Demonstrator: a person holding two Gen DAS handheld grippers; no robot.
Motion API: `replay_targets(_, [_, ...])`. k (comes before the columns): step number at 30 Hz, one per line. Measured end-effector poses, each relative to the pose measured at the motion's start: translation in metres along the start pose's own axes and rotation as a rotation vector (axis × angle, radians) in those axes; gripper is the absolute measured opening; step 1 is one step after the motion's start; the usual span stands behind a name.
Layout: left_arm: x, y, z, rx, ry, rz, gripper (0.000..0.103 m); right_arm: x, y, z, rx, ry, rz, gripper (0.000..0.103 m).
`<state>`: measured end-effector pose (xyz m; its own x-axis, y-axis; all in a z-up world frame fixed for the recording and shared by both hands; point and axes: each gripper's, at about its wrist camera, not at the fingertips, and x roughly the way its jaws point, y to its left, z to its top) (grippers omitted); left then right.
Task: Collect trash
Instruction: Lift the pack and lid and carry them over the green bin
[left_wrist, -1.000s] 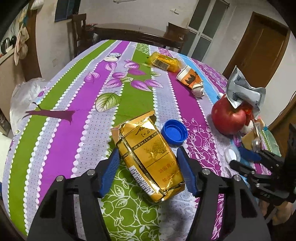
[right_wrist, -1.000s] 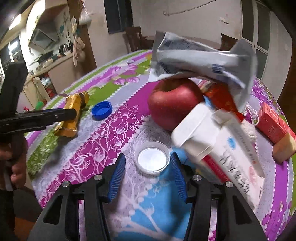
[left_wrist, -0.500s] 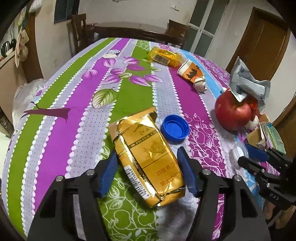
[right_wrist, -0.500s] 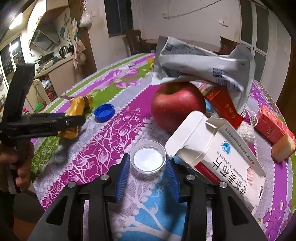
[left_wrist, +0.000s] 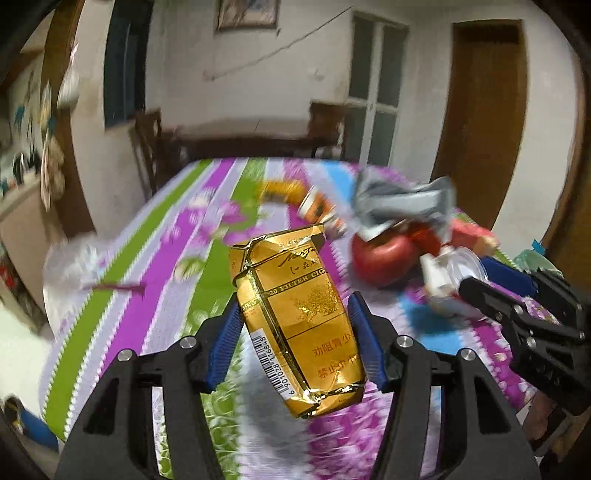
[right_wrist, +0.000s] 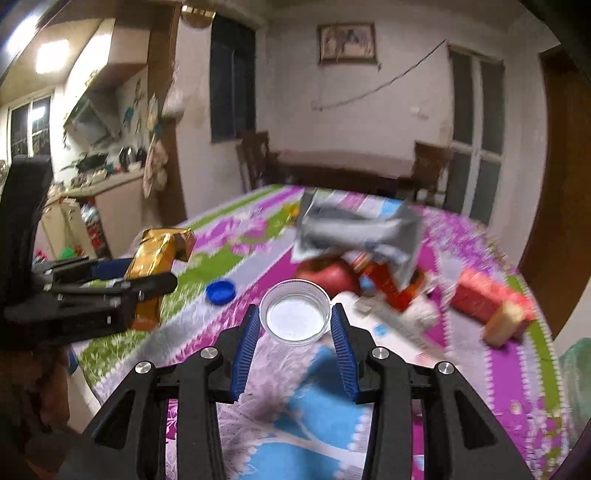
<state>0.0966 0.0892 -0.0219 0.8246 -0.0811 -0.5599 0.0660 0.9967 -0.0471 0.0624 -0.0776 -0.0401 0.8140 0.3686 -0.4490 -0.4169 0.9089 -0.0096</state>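
Two pieces gripped, both being carried clear of bench (right_wrist: 280, 413): my left gripper (left_wrist: 293, 336) clamping gold cigarette pack (left_wrist: 299, 325) at frame centre, my right gripper (right_wrist: 293, 326) pinching white lid (right_wrist: 294, 316). Next, I judge: finding bin, none visible. Right view alone showing blue cap (right_wrist: 221, 291) lying at centre left.

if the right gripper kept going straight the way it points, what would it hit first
Probably the red apple, which sits directly beyond the clear plastic lid held in the right gripper, with the grey foil wrapper draped over it. Depth is unclear, since the gripper looks lifted off the table and might pass above.
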Motion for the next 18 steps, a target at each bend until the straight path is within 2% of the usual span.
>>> replay_targets(2, [-0.015,-0.020,0.004,0.039,-0.064,0.011,0.055,-0.018,-0.007,0.004,0.011,-0.037,-0.032,0.041])
replay_targets(6, [-0.030,-0.043,0.011,0.064,-0.129,0.000,0.055,-0.046,-0.022,0.012,0.037,-0.083,-0.077,0.041])
replay_targets(11, [-0.038,-0.063,0.017,0.069,-0.160,-0.034,0.055,-0.071,-0.038,0.017,0.055,-0.112,-0.123,0.041])
replay_targets(18, [-0.042,-0.080,0.023,0.075,-0.182,-0.067,0.055,-0.090,-0.049,0.014,0.066,-0.124,-0.142,0.041])
